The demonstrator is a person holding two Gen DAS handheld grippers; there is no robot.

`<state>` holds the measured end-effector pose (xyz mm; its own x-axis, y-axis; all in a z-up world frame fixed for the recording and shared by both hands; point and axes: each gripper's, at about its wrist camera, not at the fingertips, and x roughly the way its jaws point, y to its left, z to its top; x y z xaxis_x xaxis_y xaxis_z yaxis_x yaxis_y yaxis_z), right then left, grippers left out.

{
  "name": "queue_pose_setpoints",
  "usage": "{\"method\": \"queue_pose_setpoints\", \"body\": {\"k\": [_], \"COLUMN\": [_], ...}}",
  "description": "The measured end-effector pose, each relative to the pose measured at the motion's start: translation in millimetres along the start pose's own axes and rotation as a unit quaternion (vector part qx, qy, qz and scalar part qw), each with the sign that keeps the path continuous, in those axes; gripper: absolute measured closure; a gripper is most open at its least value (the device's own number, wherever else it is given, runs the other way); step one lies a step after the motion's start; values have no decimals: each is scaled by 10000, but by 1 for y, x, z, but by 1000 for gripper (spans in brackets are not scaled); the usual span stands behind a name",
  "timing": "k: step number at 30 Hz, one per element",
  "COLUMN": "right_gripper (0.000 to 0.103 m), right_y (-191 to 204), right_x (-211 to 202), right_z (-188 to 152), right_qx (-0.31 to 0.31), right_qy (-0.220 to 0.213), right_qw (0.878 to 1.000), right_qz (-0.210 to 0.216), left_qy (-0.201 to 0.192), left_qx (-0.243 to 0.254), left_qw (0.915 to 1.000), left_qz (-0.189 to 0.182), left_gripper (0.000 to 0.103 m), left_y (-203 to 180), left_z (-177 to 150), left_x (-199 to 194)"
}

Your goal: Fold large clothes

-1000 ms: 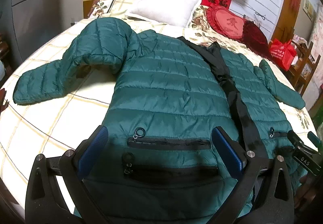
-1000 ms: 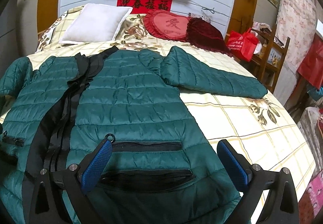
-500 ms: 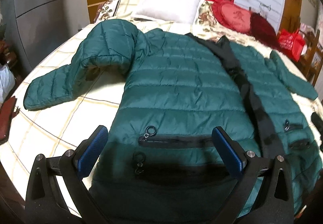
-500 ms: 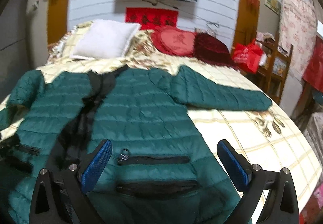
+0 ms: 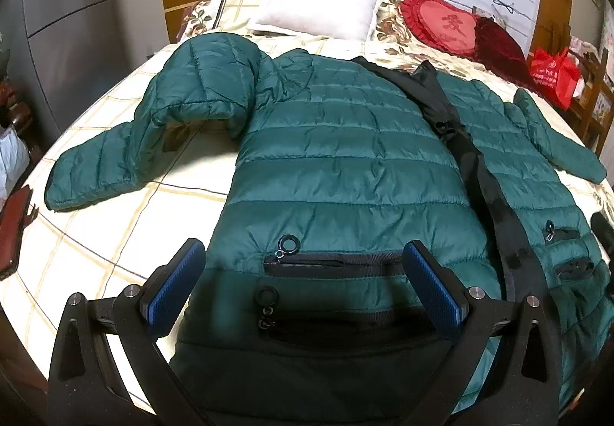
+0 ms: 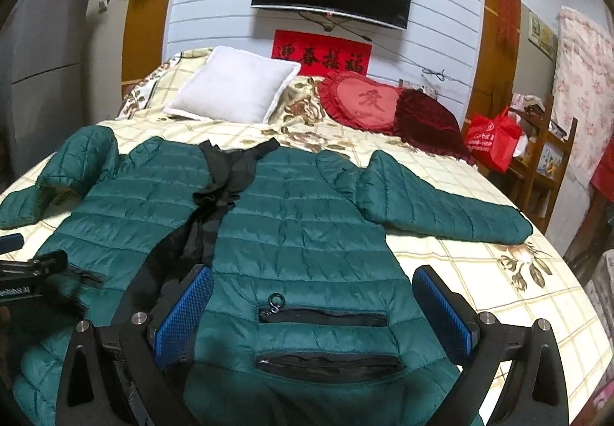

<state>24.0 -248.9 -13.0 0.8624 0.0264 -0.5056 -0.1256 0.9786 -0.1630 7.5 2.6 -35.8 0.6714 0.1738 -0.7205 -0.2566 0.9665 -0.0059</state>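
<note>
Green puffer jacket (image 5: 345, 173) lies spread flat across the bed (image 5: 115, 234). Red banner (image 6: 321, 53) with Chinese characters hangs beyond the head edge. Left gripper (image 5: 303, 284) and right gripper (image 6: 312, 311): jaws wide apart, holding nothing.

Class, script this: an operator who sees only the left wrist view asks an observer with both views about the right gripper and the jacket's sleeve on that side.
Operator: Is the right gripper open?
Observer: Yes. The right gripper is open, its pads either side of two zip pockets on the green jacket.
Operator: Where does the sleeve on that side end?
Observer: The right-hand sleeve lies stretched sideways on the bed sheet, and its cuff stops just short of a printed flower.
</note>
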Motion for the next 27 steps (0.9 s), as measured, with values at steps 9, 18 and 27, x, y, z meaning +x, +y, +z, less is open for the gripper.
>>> {"method": "queue_pose_setpoints", "body": {"k": [9, 18, 27], "right_gripper": [0, 0, 0], "right_y": [-19, -20, -22], "right_x": [20, 18, 19], "right_z": [-9, -9, -8], "right_qx": [213, 246, 319], "right_qy": [557, 492, 476], "right_qw": [9979, 9984, 9982], "right_qz": [-234, -114, -150], "left_qy": [59, 84, 102], "left_qx": [-71, -77, -76], "left_qw": [9999, 9999, 9999], "left_qz": [63, 62, 69], "left_gripper": [0, 0, 0], "left_y": [3, 4, 3], "left_z": [-1, -1, -1], "left_x": [2, 4, 4]}}
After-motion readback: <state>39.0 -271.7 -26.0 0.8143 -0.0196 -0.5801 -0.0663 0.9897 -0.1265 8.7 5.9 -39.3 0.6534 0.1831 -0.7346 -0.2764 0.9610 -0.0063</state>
